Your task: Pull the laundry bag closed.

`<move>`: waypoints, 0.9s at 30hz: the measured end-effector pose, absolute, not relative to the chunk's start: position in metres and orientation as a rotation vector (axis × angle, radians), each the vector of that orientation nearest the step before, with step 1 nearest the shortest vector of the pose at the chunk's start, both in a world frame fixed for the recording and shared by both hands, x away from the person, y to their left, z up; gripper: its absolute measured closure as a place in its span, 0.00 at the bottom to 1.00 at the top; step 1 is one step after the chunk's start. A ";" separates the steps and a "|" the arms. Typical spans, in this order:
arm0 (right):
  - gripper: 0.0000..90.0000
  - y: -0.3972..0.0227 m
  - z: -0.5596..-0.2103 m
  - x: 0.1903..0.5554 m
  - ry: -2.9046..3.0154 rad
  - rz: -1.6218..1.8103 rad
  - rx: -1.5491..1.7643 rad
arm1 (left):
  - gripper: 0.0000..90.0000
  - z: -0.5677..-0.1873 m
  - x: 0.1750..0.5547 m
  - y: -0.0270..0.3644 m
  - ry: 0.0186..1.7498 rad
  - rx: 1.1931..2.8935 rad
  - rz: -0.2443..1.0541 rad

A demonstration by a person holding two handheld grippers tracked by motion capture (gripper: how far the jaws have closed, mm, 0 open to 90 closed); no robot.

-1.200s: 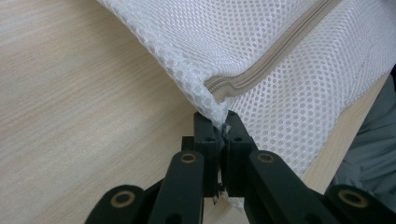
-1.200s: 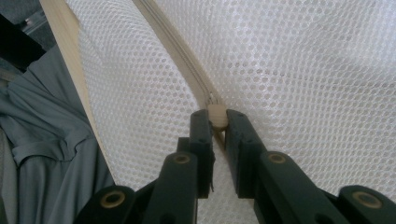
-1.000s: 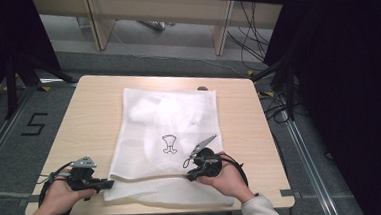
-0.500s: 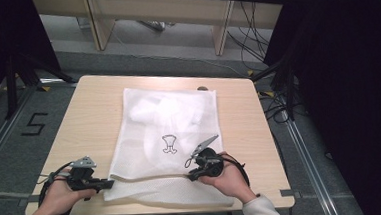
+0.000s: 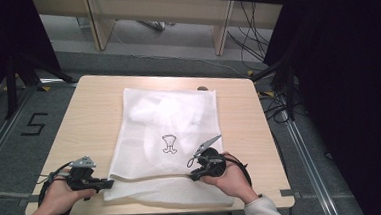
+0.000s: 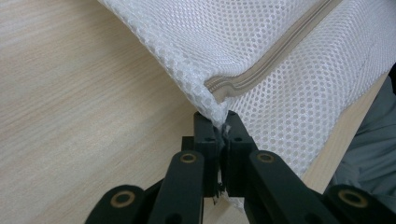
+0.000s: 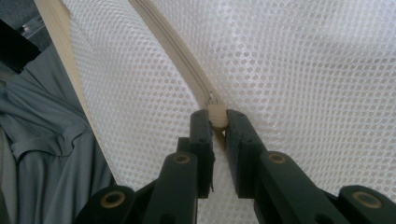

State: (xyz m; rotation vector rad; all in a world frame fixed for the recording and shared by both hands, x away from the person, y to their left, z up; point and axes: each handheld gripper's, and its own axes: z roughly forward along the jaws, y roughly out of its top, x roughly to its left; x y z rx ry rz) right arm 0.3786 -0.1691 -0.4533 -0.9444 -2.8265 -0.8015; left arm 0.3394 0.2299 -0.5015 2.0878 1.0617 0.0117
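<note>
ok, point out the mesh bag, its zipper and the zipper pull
mesh bag [image 5: 172, 121], high view, middle of the white mesh
zipper [image 6: 275, 56], left gripper view, beige tape mid-run
zipper pull [image 7: 216, 116], right gripper view, beige tab between the right tool's jaws

Your white mesh laundry bag lies flat on the table, reaching from its middle to its near edge. Its beige zipper runs left to right near the front, and a small black emblem marks its middle.
</note>
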 end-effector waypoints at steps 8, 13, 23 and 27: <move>0.91 -0.173 -0.454 0.379 -2.837 -0.822 -0.916 | 0.96 -0.501 0.339 0.230 1.065 2.080 0.010; 0.91 -0.176 -0.454 0.379 -2.836 -0.799 -0.949 | 0.96 -0.501 0.340 0.230 1.063 2.086 0.011; 0.91 -0.180 -0.453 0.378 -2.839 -0.825 -0.932 | 0.96 -0.501 0.340 0.230 1.066 2.086 0.018; 0.91 -0.184 -0.452 0.378 -2.830 -0.820 -0.964 | 0.96 -0.501 0.340 0.231 1.063 2.086 0.015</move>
